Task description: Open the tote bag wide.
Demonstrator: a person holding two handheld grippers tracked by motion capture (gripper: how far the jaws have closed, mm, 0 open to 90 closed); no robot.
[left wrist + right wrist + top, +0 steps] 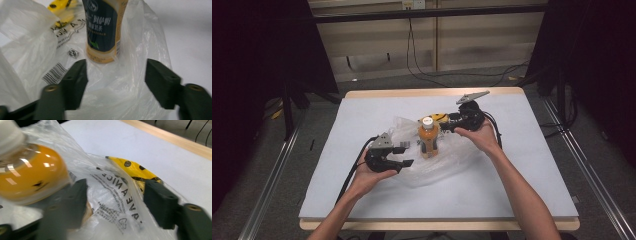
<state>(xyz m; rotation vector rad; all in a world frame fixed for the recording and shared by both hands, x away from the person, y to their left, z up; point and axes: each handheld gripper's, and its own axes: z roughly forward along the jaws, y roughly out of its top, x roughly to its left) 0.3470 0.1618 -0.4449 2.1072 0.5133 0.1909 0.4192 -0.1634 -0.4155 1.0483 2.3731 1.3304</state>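
Note:
An orange juice bottle (429, 137) with a white cap stands upright inside a crumpled clear plastic bag (437, 167) at the middle of the table. My left gripper (407, 154) sits at the bag's left side, open. In the left gripper view its jaws (116, 82) stand wide apart, with loose bag film (120, 95) between them and the bottle (103, 30) just beyond. My right gripper (445, 125) is by the bottle's upper right, open. In the right gripper view its jaws (116, 202) straddle printed film (112, 195), with the bottle (27, 175) close at left.
A yellow patch with black marks (439, 116) lies at the bag's far side, printed lettering beside it. The table (522, 150) has a pale grey-white cover and a wooden rim. Cables trail on the floor behind, and dark stands flank both sides.

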